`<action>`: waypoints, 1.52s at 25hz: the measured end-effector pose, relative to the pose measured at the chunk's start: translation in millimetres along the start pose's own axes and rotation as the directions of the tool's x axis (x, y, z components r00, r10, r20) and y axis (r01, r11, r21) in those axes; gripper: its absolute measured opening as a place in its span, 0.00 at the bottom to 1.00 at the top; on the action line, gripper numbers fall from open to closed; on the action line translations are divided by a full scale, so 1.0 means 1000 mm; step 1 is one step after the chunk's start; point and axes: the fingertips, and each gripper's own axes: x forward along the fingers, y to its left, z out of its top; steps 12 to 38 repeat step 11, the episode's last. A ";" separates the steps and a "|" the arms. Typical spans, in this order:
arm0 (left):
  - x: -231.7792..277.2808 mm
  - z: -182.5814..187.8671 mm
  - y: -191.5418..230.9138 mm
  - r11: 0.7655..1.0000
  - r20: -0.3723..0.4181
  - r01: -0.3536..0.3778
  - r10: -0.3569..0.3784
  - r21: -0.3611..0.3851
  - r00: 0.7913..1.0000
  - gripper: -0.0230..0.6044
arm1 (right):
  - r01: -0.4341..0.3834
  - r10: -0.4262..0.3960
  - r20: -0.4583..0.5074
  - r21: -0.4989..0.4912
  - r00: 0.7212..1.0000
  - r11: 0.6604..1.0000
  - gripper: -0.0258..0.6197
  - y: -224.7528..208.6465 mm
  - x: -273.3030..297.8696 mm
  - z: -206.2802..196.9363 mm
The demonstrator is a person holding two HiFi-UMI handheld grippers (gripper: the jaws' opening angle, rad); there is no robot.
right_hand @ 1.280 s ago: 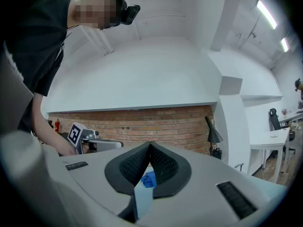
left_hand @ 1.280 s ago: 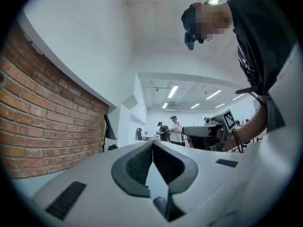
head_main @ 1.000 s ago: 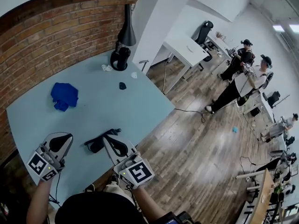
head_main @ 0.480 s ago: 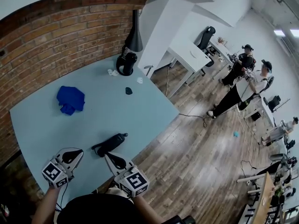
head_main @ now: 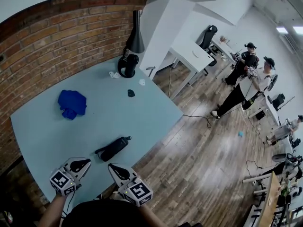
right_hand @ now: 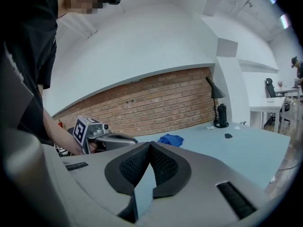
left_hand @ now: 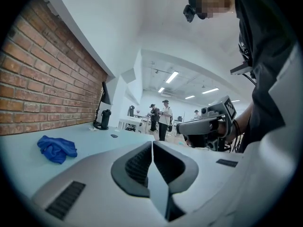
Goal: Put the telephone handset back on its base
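Note:
A black telephone (head_main: 113,148) lies on the light blue table (head_main: 142,117) near its front edge; the handset and base read as one dark long shape, and I cannot tell them apart. My left gripper (head_main: 85,162) hovers low at the table's near edge, left of the phone and apart from it, shut with nothing between its jaws. My right gripper (head_main: 113,167) is just in front of the phone, also shut and empty. The left gripper (left_hand: 152,144) shows its pads meeting tip to tip, and so does the right gripper (right_hand: 150,145). Neither gripper view shows the phone.
A crumpled blue cloth (head_main: 72,103) lies at the table's left. A black desk lamp (head_main: 129,60) stands at the far corner by the brick wall (head_main: 57,37), with a small dark object (head_main: 131,93) nearby. Two people (head_main: 246,79) stand on the wooden floor to the right.
Both grippers have sunk and drawn back toward the table's near edge, away from the telephone. The phone has not moved on the table.

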 end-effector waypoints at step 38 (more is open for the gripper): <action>0.024 -0.008 -0.009 1.000 -0.041 0.016 -0.015 0.023 0.999 0.09 | -0.005 0.005 -0.002 -0.006 1.000 1.000 0.07 -0.005 -0.017 -0.002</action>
